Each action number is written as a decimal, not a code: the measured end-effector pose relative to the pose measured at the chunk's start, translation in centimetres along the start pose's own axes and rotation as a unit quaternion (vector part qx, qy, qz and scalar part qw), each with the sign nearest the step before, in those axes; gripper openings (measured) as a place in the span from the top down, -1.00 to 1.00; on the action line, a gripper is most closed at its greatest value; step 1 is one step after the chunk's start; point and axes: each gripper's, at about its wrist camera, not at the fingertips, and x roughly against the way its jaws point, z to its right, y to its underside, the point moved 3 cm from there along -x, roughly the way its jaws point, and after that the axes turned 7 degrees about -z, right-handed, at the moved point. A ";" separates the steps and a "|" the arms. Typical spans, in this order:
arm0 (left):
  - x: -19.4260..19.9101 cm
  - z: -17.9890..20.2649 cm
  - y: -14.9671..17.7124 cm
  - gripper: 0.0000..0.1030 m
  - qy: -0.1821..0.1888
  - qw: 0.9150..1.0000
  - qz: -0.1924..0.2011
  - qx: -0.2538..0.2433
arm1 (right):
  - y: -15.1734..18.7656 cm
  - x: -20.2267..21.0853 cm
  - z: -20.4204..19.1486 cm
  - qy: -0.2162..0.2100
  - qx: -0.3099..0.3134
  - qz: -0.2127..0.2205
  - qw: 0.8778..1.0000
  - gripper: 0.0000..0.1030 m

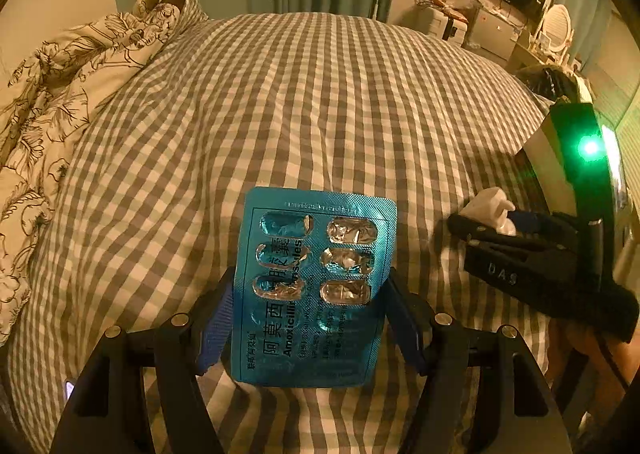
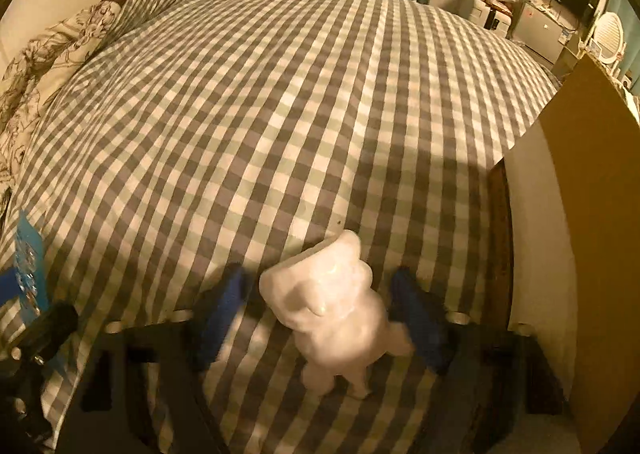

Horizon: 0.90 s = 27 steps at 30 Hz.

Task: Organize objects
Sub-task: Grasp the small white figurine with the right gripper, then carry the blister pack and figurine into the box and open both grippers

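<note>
My left claw [image 1: 310, 318] is clamped on the teal foil amoxicillin blister pack [image 1: 316, 286], pinched by its long edges so it stands up off the grey-and-white checked bedcover [image 1: 280, 102]. My right claw [image 2: 320, 314] has the glossy white bear-shaped figurine [image 2: 334, 314] between its blue pads; the left pad shows a gap, so I can't tell if it's gripped. Brown cardboard box [image 2: 592, 214] stands just right, probably the drop spot.
</note>
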 end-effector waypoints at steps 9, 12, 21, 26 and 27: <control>5.0 0.0 0.5 -0.37 -0.013 1.000 0.025 -0.001 | 2.8 4.3 -2.0 -0.023 0.017 0.030 0.999 -0.11; 7.2 0.3 0.7 -0.37 -0.010 0.999 0.039 -0.001 | 4.3 7.2 -2.2 -0.030 0.017 0.051 0.998 -0.11; 14.1 3.6 0.5 -0.37 0.013 0.996 0.091 -0.024 | 7.5 16.9 1.7 -0.058 -0.042 0.124 0.990 -0.10; 17.3 7.4 -0.5 -0.37 0.035 0.991 0.119 -0.045 | 8.5 22.9 5.5 -0.034 -0.058 0.169 0.983 -0.10; 18.1 8.7 -1.0 -0.37 0.041 0.990 0.125 -0.055 | 8.7 24.1 6.3 -0.028 -0.061 0.178 0.982 -0.10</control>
